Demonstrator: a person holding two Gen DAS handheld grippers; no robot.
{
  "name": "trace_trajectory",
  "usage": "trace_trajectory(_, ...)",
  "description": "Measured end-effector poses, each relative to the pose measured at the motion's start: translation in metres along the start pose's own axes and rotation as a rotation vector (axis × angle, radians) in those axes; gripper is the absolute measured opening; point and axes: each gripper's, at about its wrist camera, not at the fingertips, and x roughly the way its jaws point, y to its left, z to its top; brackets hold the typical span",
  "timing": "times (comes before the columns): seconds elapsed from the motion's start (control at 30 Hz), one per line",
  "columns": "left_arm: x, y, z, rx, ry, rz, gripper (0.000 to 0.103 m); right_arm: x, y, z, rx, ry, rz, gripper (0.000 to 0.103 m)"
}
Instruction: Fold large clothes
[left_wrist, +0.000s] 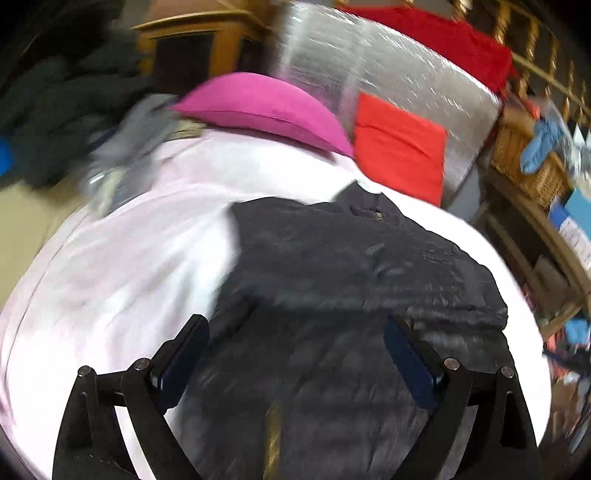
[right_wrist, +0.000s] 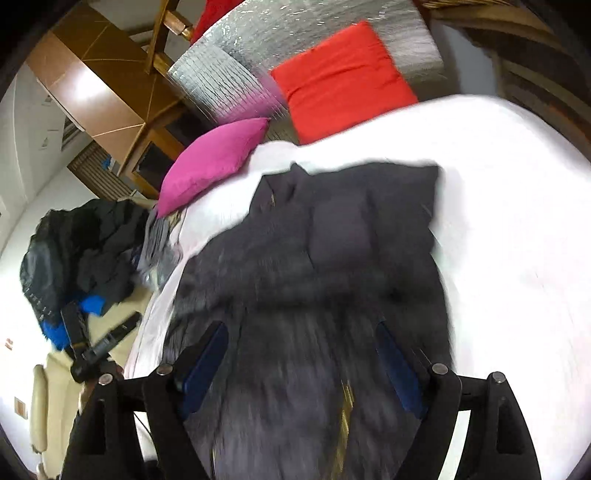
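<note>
Ahead of the left gripper (left_wrist: 295, 347), a plump magenta pillow (left_wrist: 258, 105), a flat red cushion (left_wrist: 400, 146) and a crinkled silver panel (left_wrist: 388, 66). Its jaws gape wide over the dark, possibly quilted jacket (left_wrist: 351, 266) on the white sheet (left_wrist: 129, 258). The right gripper (right_wrist: 303, 354) is likewise spread, empty.

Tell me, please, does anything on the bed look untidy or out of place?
Yes. The dark jacket lies crumpled and skewed on the white sheet, not squarely folded. A grey garment hangs over the bed's left edge under the pink pillow.
</note>
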Motion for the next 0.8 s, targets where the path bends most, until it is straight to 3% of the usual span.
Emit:
trace_trajectory(0.17,-0.052,0.051,-0.076,-0.09,0.066,0.066,0.097,-0.034,-0.047,-0.097,0.188,0.066,0.028,0.084)
trace_trajectory(0.33,-0.065,0.068,-0.127,-0.155,0.162,0.017,0.097,-0.033,-0.062,-0.153,0.292,0.117,0.076,0.084)
trace_trajectory(0.53,-0.062,0.059,-0.167,-0.162,0.232,-0.023,0.097,-0.025,-0.066,-0.182,0.313,0.122,0.109,0.083)
trace_trajectory(0.8,-0.034,0.051,-0.189,-0.184,0.313,0.02,0.095,-0.02,-0.061,-0.194,0.301,0.108,0.083,0.051)
